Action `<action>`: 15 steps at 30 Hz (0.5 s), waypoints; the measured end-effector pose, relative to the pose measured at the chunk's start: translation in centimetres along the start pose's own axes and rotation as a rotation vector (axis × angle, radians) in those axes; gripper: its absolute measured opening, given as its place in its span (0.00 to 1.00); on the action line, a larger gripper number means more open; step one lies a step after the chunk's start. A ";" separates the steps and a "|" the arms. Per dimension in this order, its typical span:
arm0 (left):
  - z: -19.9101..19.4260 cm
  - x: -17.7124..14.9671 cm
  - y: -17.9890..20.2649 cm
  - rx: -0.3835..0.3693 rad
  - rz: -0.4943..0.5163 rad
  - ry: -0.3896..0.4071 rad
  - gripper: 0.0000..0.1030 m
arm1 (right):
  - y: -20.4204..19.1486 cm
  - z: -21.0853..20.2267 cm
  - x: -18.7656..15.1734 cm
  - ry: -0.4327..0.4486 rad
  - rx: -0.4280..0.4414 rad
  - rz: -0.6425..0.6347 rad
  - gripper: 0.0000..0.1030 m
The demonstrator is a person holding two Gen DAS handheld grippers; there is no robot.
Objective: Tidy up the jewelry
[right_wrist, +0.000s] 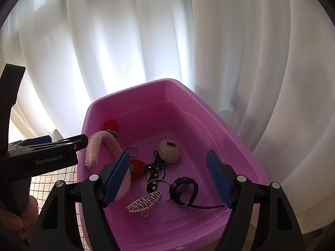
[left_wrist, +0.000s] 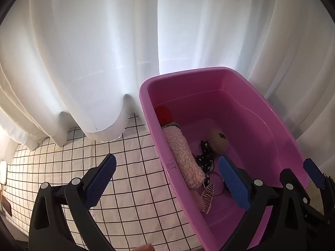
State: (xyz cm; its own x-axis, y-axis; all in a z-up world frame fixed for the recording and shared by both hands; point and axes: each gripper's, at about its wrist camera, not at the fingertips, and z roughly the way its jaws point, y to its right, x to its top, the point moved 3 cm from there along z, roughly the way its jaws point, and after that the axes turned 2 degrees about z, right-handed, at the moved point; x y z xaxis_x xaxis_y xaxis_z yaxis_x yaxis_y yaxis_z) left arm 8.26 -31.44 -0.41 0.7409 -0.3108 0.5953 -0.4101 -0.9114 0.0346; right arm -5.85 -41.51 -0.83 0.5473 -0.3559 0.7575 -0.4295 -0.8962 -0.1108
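A pink plastic tub (right_wrist: pixel 247 146) holds the jewelry: a fluffy pink band (right_wrist: pixel 94 150) with red pompoms (right_wrist: pixel 139 167), a beige pompom tie (right_wrist: pixel 169 150), a black dotted bow (right_wrist: pixel 155 167), a silver ring (right_wrist: pixel 158 190), a pearl fish-shaped clip (right_wrist: pixel 144 206) and a black watch (right_wrist: pixel 184 190). My right gripper (right_wrist: pixel 167 152) hovers open over the tub's near end, nothing between its pads. My left gripper (left_wrist: pixel 167 157) is open too and straddles the tub's left wall (left_wrist: pixel 165 163), one pad (left_wrist: pixel 100 179) outside, the other inside beside the fluffy pink band (left_wrist: pixel 184 159).
White curtains (left_wrist: pixel 94 52) hang right behind the tub. The tub stands on a white cloth with a black grid (left_wrist: pixel 129 188). A small white object (left_wrist: pixel 3 171) lies at that cloth's far left edge. A person's hand (right_wrist: pixel 18 219) holds the left gripper's handle.
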 end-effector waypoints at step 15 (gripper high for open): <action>0.2 0.1 0.1 -0.011 0.002 -0.004 0.93 | -0.2 -0.1 -0.1 -0.002 0.001 0.002 0.70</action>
State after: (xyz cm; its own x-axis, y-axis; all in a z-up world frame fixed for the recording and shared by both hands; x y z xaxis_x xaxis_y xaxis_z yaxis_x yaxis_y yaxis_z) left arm 8.44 -31.61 -0.50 0.7424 -0.3139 0.5918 -0.4172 -0.9078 0.0419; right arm -5.89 -41.32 -0.84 0.5481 -0.3581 0.7559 -0.4297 -0.8959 -0.1129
